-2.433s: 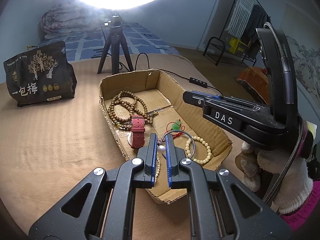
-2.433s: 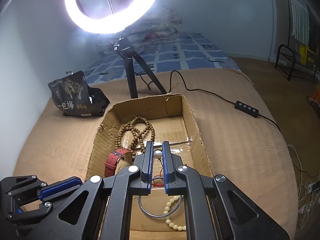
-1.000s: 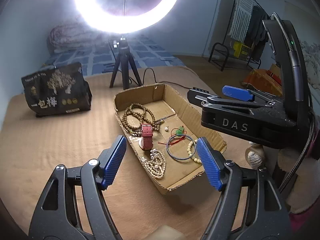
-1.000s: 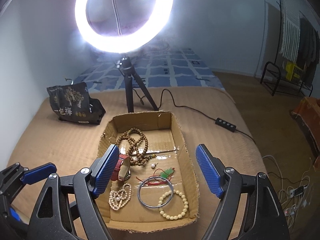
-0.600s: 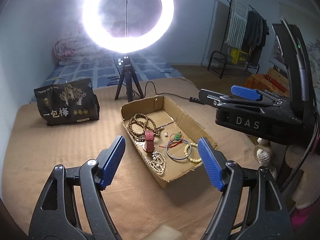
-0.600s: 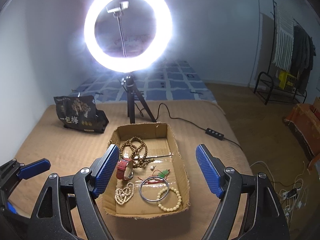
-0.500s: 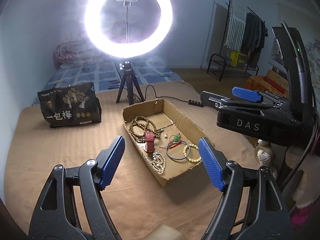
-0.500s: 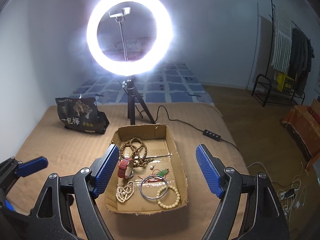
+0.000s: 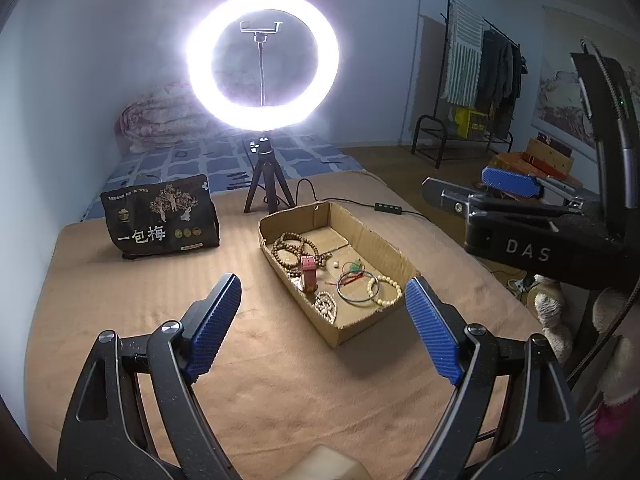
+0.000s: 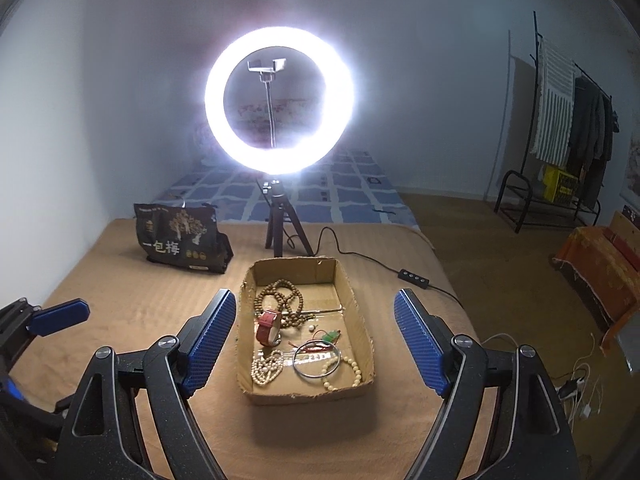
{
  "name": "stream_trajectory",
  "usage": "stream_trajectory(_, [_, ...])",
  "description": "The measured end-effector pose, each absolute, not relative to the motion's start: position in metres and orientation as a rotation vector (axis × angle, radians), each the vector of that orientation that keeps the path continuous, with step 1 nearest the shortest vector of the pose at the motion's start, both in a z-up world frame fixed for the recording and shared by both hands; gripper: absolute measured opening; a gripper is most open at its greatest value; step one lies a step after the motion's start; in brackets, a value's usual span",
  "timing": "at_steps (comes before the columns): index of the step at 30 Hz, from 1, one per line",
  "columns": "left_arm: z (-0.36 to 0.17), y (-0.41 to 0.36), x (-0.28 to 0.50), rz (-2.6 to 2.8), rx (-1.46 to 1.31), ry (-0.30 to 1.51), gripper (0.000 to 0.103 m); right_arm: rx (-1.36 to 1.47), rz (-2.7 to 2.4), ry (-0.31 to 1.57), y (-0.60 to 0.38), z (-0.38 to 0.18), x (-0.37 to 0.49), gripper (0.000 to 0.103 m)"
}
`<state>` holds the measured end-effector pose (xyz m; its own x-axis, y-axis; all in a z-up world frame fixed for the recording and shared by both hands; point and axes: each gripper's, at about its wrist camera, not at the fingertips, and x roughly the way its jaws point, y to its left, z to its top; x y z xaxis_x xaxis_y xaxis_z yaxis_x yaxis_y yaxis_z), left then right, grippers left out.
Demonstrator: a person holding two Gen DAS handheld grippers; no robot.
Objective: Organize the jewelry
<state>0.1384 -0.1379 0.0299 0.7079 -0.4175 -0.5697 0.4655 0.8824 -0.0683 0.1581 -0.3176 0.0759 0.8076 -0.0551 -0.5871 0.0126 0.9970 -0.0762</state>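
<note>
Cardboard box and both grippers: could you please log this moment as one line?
left gripper: open, empty, jaws just widened | right gripper: open, empty | cardboard box: on bed, holds beads, red watch, bangle

Glaring ring light (image 10: 279,101) against a dim room, haloed bloom, fisheye bending and dark vignetted corners

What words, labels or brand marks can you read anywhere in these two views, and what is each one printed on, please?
"一包梅": large white characters on the black snack bag, readable in both views.
"DAS": on the black body of the right gripper, seen from the left wrist view.
Small print and round emblems on the bag: too small to read.
Yellow crate markings: blurred, unreadable.
</note>
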Motion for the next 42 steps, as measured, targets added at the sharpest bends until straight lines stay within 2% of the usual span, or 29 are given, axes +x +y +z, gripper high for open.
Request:
stream_trajectory(6, [0.03, -0.136, 0.125, -0.506, 0.109, 0.602, 0.088, -0.061, -0.054, 0.6, -0.314, 0.077, 0.143, 0.083])
stream_trajectory(10, [0.031, -0.137, 0.117, -0.507, 0.137, 0.579, 0.098, -0.054, -0.069, 0.578, -0.313, 0.077, 0.134, 0.085])
stream_trajectory(17, [0.031, -0.138, 0.114, -0.491, 0.154, 0.571, 0.102, -0.043, -0.078, 0.57, -0.315, 0.075, 0.13, 0.086])
stream_trajectory(42, [0.027, -0.134, 0.118, -0.45, 0.155, 0.593, 0.103, -0.042, -0.083, 0.588, -0.314, 0.069, 0.132, 0.086])
